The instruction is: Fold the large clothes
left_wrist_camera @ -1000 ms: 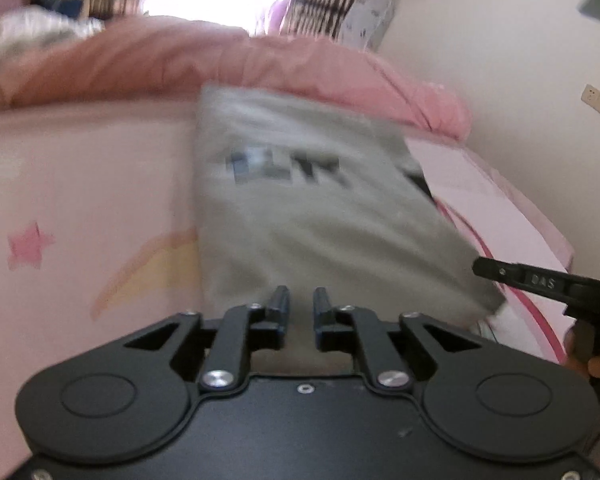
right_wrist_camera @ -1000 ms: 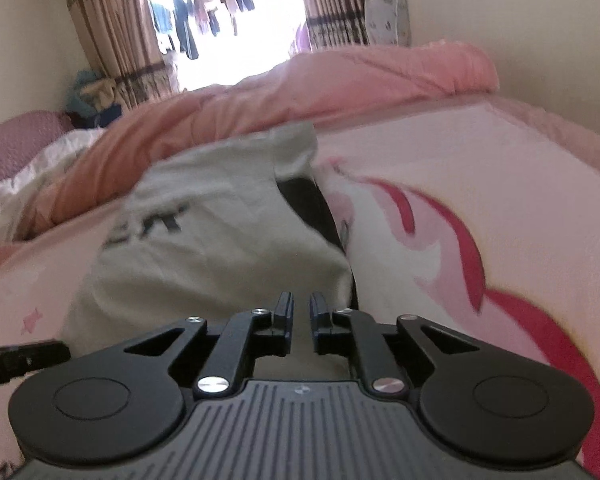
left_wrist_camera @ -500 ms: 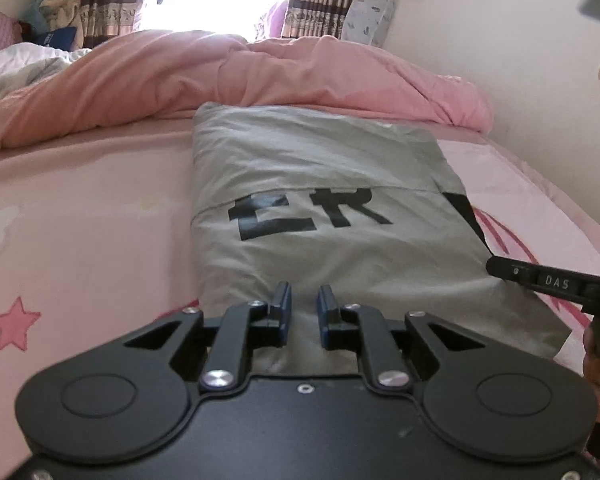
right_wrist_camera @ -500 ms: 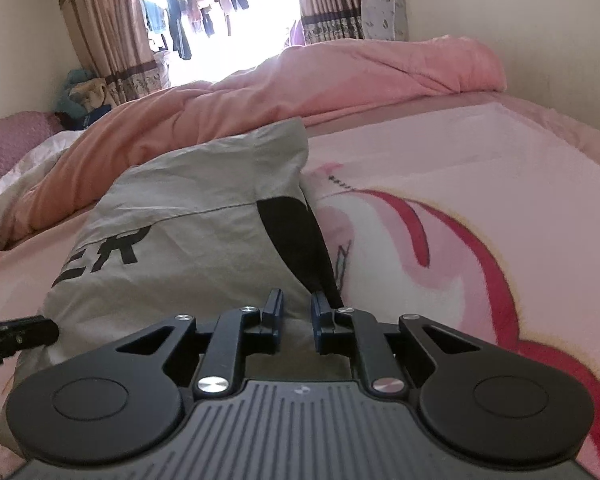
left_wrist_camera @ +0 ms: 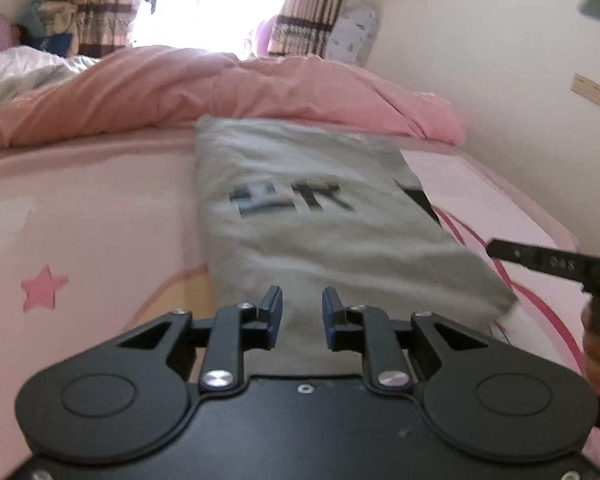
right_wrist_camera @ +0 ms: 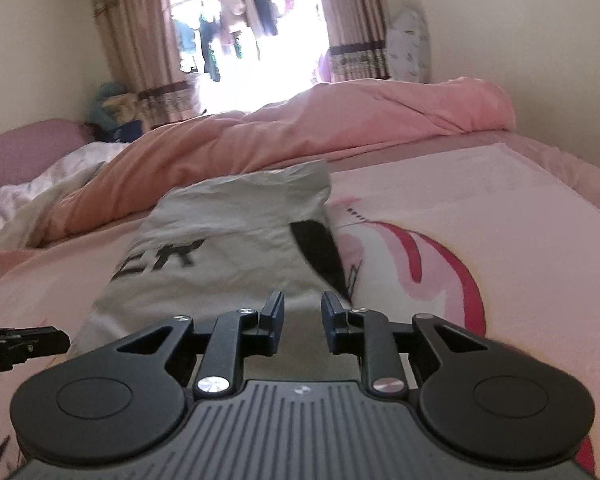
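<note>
Left claw [left_wrist_camera: 302, 320], black with two short blue-edged fingers, has its jaws opening, a clear gap between them; grey cloth shows through that gap, but the pads do not press on it, so nothing is gripped; right claw [right_wrist_camera: 301, 322], of the same black build, is likewise opening, its fingers parted over the near hem of the cloth with no pinch on it; just beyond both lies the folded grey cotton garment with black block letters [left_wrist_camera: 320, 216], flat on the bed, a long rectangle running away from the claws, its near end below the fingers and its far end touching the rumpled pink duvet [left_wrist_camera: 220, 88]; a black patch shows along the garment's right edge; under it spreads the pale pink bedsheet printed with a star and curved red-pink bands [left_wrist_camera: 80, 220], the star well to the left of the garment; at the right edge of the left wrist view the other claw's black bar reaches toward the garment's near right corner, with the fingers of a person's hand [left_wrist_camera: 598, 356] wrapped round its handle; past the duvet stand striped brown curtains [right_wrist_camera: 140, 40] on either side of a bright window, and cream walls close the room.
</note>
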Tool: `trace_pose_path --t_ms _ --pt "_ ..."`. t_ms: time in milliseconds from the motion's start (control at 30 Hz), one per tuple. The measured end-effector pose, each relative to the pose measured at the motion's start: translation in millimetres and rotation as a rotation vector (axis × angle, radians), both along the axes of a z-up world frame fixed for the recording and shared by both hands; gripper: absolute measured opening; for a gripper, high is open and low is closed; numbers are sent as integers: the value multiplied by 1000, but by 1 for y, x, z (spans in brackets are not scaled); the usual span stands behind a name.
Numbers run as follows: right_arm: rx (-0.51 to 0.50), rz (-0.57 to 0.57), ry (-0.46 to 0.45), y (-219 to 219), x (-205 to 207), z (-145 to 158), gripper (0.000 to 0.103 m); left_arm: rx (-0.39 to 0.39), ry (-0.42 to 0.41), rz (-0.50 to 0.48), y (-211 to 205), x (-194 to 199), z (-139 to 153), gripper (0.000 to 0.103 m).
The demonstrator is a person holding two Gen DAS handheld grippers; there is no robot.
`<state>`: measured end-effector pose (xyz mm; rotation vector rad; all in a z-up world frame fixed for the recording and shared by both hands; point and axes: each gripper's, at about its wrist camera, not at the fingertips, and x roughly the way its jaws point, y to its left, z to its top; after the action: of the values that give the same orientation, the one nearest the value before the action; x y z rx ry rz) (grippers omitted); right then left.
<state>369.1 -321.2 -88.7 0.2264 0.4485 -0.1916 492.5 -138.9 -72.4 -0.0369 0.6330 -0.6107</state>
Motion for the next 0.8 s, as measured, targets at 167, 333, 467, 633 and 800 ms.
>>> trace_pose_path --t_ms 167,333,467,633,800 --pt "-21 24 60 7 -8 -17 27 20 5 -7 0 -13 -19 19" --pt "13 3 113 0 -4 -43 22 -2 57 8 1 -8 -29 20" --pt "13 -2 102 1 -5 -51 22 49 39 10 -10 -4 -41 20" --pt "55 5 100 -6 -7 -52 22 34 46 22 -10 1 -48 21" --pt "64 -4 91 -4 -14 -36 24 10 43 24 -4 -4 -24 20"
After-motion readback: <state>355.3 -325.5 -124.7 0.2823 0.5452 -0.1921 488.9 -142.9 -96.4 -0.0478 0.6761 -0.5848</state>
